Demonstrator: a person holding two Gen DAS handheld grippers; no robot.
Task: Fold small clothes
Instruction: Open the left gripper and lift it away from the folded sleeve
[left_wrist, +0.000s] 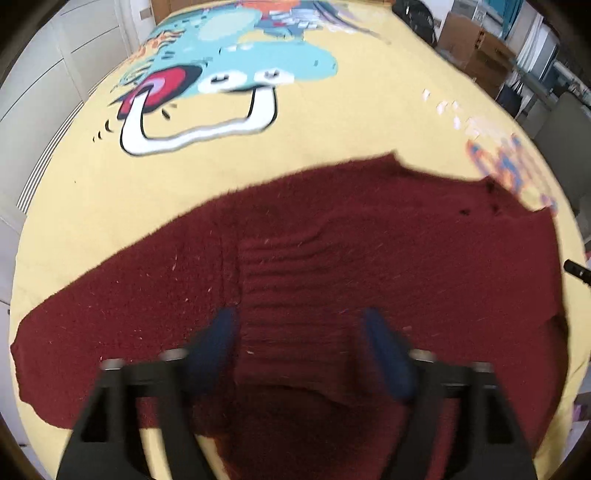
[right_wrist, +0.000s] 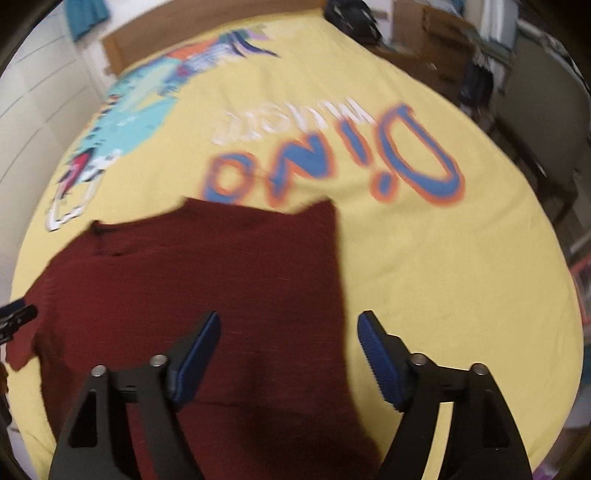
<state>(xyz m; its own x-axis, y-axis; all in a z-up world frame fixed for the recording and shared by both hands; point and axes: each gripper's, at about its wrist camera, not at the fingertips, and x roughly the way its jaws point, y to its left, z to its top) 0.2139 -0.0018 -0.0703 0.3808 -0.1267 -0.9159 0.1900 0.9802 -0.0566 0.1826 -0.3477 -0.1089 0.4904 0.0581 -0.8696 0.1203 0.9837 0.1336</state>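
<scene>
A dark red knitted sweater (left_wrist: 332, 251) lies spread on a yellow printed bedsheet (left_wrist: 332, 118). A sleeve is folded across its body, the ribbed cuff near the middle. My left gripper (left_wrist: 299, 325) is open and empty, hovering over that ribbed part. In the right wrist view the sweater (right_wrist: 207, 273) lies left of centre on the sheet (right_wrist: 443, 277). My right gripper (right_wrist: 288, 332) is open and empty above the sweater's right edge. The tip of the left gripper (right_wrist: 14, 317) shows at the left edge. Both views are blurred.
The sheet carries a cartoon dinosaur print (left_wrist: 236, 70) and blue-orange lettering (right_wrist: 332, 162). White wardrobe doors (left_wrist: 44, 74) stand at the left. Cardboard boxes (left_wrist: 476, 51) and dark bags (right_wrist: 354, 18) stand beyond the bed's far right side.
</scene>
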